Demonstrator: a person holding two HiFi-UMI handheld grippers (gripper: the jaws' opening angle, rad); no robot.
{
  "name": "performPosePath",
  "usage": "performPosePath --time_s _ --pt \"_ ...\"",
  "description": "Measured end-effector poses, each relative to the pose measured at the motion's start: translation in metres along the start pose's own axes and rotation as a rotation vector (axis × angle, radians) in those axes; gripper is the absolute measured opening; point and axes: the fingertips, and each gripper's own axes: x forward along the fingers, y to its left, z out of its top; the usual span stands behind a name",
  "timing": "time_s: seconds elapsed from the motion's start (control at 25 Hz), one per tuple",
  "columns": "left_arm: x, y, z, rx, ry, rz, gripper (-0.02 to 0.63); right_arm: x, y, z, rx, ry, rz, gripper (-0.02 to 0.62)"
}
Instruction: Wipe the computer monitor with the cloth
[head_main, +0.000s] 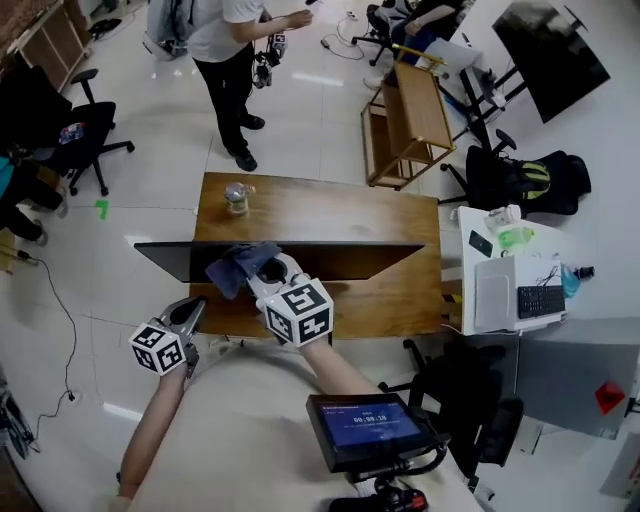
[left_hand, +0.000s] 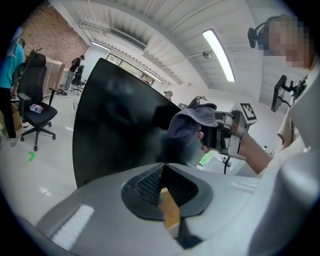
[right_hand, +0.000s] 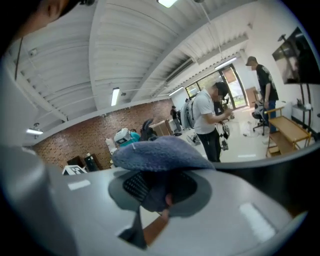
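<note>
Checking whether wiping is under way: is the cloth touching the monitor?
Touching: the head view shows the cloth in the right gripper draped over the top of the monitor.

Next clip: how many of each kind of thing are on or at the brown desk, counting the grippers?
monitor: 1
cloth: 1
jar: 1
grippers: 2 (left gripper, right gripper)
Total: 5
</note>
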Motion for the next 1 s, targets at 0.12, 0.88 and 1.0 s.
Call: performPosePath --time_s 0.12,0.88,1.0 --pt "0.005 -0.005 -0.002 -0.017 -0.01 0.008 0.003 -0.011 -0.013 -0.001 -0.043 0.02 -0.025 0.081" --pt "0.034 -0.045 -0.026 -0.023 0.02 0.006 0.003 -0.109 -0.119 0.001 -0.067 0.021 -0.185 0.08" --pt "0.036 -0.048 -0.027 -0.019 0.024 0.007 0.003 -0.125 -0.137 -0.002 -0.058 0.019 -0.226 0.08"
